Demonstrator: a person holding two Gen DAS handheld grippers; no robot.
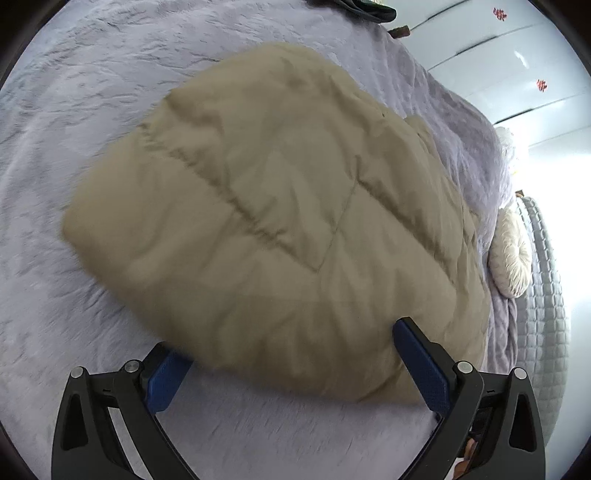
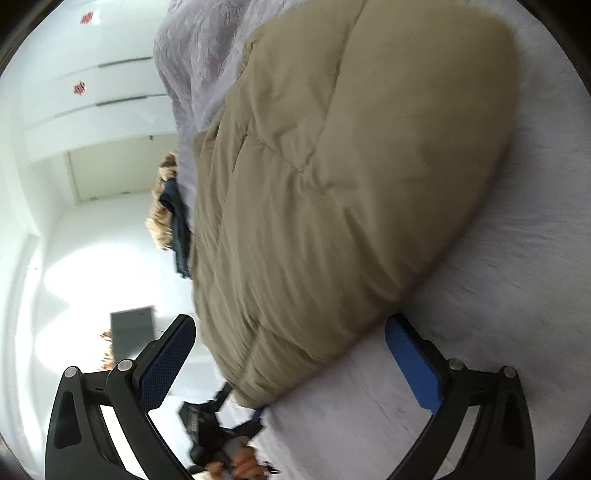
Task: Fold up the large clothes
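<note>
A tan puffy quilted jacket (image 1: pixel 277 206) lies folded into a thick bundle on the lilac fuzzy bedspread (image 1: pixel 74 110). My left gripper (image 1: pixel 291 354) is open, its blue pads (image 1: pixel 421 365) spread on either side of the bundle's near edge, not closed on it. In the right wrist view the same jacket (image 2: pixel 351 166) fills the middle. My right gripper (image 2: pixel 291 350) is open with its jaws straddling the bundle's near corner. The other hand-held gripper (image 2: pixel 218 432) shows below that corner, held by a hand.
A cream round cushion (image 1: pixel 511 258) and a grey quilted cover (image 1: pixel 543 295) lie at the bed's right edge. Dark folded clothing (image 1: pixel 369 11) sits at the far end of the bed. White wardrobe doors (image 2: pixel 92 92) stand beyond the bed. A dark garment with tan fur (image 2: pixel 173 218) hangs off the bed edge.
</note>
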